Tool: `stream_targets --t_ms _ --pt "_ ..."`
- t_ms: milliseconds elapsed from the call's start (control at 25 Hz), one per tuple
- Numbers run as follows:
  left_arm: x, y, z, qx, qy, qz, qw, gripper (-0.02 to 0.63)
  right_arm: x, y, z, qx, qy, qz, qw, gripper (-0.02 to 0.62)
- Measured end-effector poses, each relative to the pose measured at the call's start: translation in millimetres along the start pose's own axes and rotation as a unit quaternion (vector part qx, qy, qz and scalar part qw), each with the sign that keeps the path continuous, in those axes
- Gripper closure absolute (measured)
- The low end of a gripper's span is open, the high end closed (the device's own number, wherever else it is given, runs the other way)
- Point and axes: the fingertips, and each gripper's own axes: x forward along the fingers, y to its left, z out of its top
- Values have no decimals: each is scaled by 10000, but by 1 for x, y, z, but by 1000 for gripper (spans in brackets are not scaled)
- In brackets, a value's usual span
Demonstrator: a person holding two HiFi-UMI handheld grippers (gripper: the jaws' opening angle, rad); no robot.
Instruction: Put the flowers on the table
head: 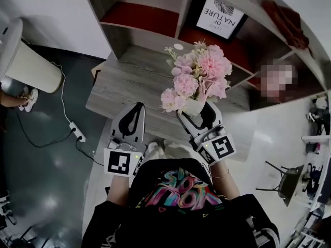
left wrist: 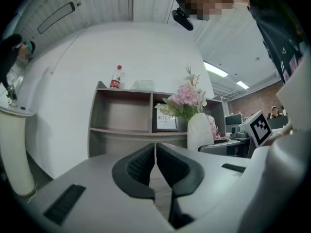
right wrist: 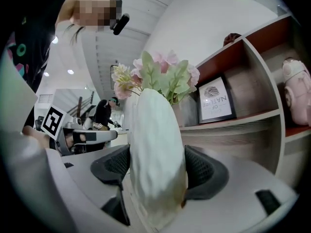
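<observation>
A bunch of pink flowers (head: 199,74) stands in a white vase (head: 192,107), held above the near edge of the grey wooden table (head: 132,81). My right gripper (head: 199,113) is shut on the vase; in the right gripper view the vase (right wrist: 155,159) fills the space between both jaws, with the flowers (right wrist: 155,79) above it. My left gripper (head: 133,119) hangs over the table's near edge, shut and empty, its pads touching in the left gripper view (left wrist: 155,166). That view also shows the vase (left wrist: 200,132) and flowers (left wrist: 187,98) to the right.
Behind the table stands a shelf unit (head: 155,17) with a framed print (head: 222,17) and a dark red cloth (head: 282,17). A red-capped bottle (left wrist: 115,77) stands on top of the shelf. A white bin (head: 28,61) and a power strip (head: 77,132) with cables are on the floor at left.
</observation>
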Motion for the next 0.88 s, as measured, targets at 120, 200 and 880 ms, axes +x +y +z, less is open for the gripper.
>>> stream_targets --t_ms 120,200,880 --pt "1 -1 0 7 2 -89 10000 575 -1 0 -1 60 -27 -72 10000 235" --pt "1 -4 -1 -1 20 -135 9999 575 -5 -1 -5 15 71 -149 9999 235" --pt "16 -5 -34 -178 316 -84 9993 580 5 -21 -38 77 211 -164 9996 235"
